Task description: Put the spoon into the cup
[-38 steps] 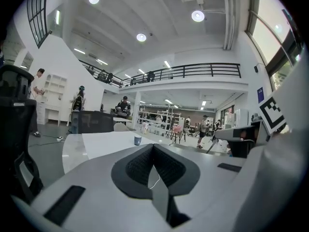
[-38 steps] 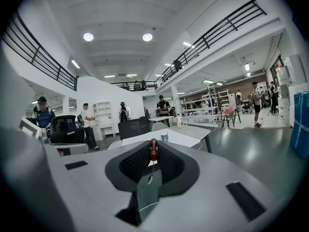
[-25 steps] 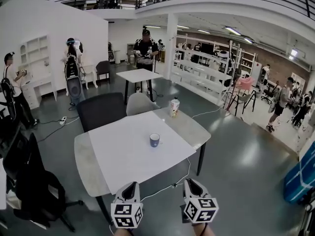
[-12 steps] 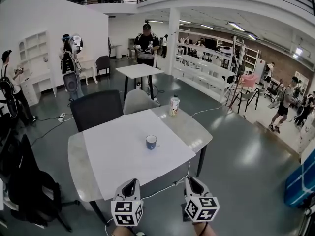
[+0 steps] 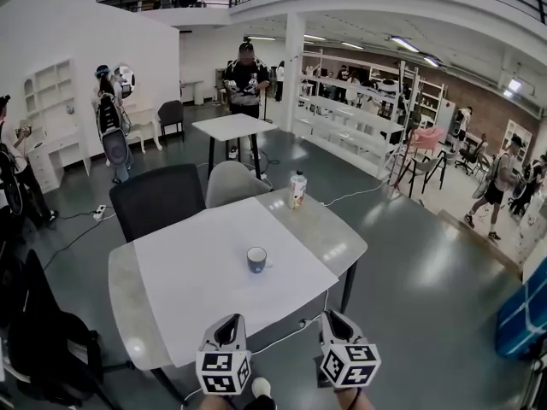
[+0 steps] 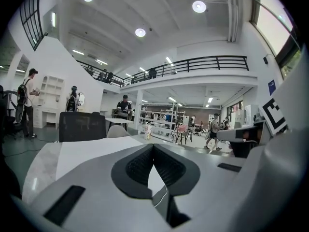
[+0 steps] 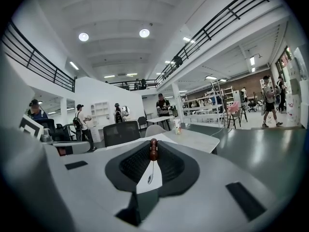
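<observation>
A blue cup point(image 5: 256, 259) stands upright on the white sheet point(image 5: 205, 272) covering the middle of the grey table point(image 5: 329, 229). Both grippers hang off the table's near edge, well short of the cup. My right gripper point(image 5: 332, 318) point(image 7: 153, 154) is shut on the spoon point(image 7: 153, 149); its brown end pokes up between the jaws and its small bowl hangs below them. The spoon is too small to make out in the head view. My left gripper point(image 5: 227, 322) point(image 6: 153, 148) is shut with nothing in it.
A drink bottle point(image 5: 297, 189) stands at the table's far right corner. A dark chair point(image 5: 158, 199) and a grey chair point(image 5: 232, 180) are pushed in at the far side. A thin cable point(image 5: 291, 327) trails off the near edge. People stand farther back by a second white table point(image 5: 232, 127).
The head view has shifted: the table and cup sit lower and a little left in it. Both grippers keep their place at the bottom of the view, still shut.
</observation>
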The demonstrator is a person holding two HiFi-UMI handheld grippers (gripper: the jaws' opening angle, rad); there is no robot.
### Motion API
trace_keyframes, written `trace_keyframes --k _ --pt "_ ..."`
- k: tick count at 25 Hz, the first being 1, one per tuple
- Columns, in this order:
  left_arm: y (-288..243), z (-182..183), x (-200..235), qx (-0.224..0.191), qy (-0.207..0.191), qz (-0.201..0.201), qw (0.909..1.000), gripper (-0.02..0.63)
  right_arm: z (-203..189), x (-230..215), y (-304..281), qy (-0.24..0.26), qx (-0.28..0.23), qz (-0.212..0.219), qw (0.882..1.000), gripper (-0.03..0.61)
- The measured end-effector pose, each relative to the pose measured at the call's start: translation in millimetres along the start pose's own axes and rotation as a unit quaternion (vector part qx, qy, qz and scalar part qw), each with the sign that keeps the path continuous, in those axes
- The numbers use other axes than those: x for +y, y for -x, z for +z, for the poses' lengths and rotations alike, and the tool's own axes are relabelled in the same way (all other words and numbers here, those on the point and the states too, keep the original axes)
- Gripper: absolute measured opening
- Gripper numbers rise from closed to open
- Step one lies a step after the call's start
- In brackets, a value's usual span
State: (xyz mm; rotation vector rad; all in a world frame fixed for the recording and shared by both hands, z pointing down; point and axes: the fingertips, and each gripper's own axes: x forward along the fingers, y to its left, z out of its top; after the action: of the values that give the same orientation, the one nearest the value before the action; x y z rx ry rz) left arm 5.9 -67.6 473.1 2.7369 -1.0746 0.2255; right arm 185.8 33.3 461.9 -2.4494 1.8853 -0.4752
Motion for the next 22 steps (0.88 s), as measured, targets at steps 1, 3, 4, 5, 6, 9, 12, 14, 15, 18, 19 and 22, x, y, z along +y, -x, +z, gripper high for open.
trace_keyframes --k 1,3,4,5,6,9,12,14,15,18,19,22 --pt "-6.2 1.7 1.4 -0.001 0.002 0.0 1.0 0.018 2.2 -1.7 -4.8 0.001 -0.001 0.0 1.0 0.063" --pt "-18.1 5.5 5.7 -0.004 0.003 -0.002 1.0 0.018 6.2 -3.6 -16.8 0.003 -0.002 -0.002 1.0 0.063" --pt "-24.0 8.2 8.9 -0.005 0.002 -0.003 1.0 0.018 8.5 -3.3 -24.5 0.003 -0.002 -0.002 1.0 0.063" --pt "-29.9 11.2 12.5 -0.005 0.002 -0.003 1.0 0.018 11.4 -2.4 -32.9 0.003 -0.002 -0.001 1.0 0.063" --pt "-36.0 14.0 15.6 -0.004 0.003 -0.003 1.0 0.018 14.8 -1.7 -41.1 0.002 -0.001 0.0 1.0 0.063" --pt "-55.5 17.7 22.4 0.003 0.006 -0.004 1.0 0.018 23.6 -1.0 -64.3 0.0 0.002 0.005 1.0 0.063" --pt "-78.5 21.6 33.6 0.003 0.007 -0.002 1.0 0.018 29.8 -0.5 -92.6 0.008 0.003 0.012 1.0 0.063" --pt "-95.8 26.5 39.4 0.001 0.008 0.001 1.0 0.018 35.8 -5.1 -111.3 0.009 0.001 0.015 1.0 0.063" --pt "-104.3 29.4 41.5 0.001 0.009 0.002 1.0 0.018 39.5 -7.8 -119.6 0.008 0.0 0.015 1.0 0.063" --pt "-125.1 39.6 49.7 -0.001 0.009 0.004 0.9999 0.018 49.7 -11.4 -141.3 0.008 0.0 0.015 1.0 0.063" --pt "-130.5 42.5 54.3 -0.001 0.01 0.004 0.9999 0.018 52.1 -10.7 -148.6 0.009 0.0 0.015 1.0 0.063" --pt "-145.1 46.2 69.9 -0.002 0.01 0.007 0.9999 0.018 56.2 -6.8 -170.5 0.01 -0.001 0.016 1.0 0.063"
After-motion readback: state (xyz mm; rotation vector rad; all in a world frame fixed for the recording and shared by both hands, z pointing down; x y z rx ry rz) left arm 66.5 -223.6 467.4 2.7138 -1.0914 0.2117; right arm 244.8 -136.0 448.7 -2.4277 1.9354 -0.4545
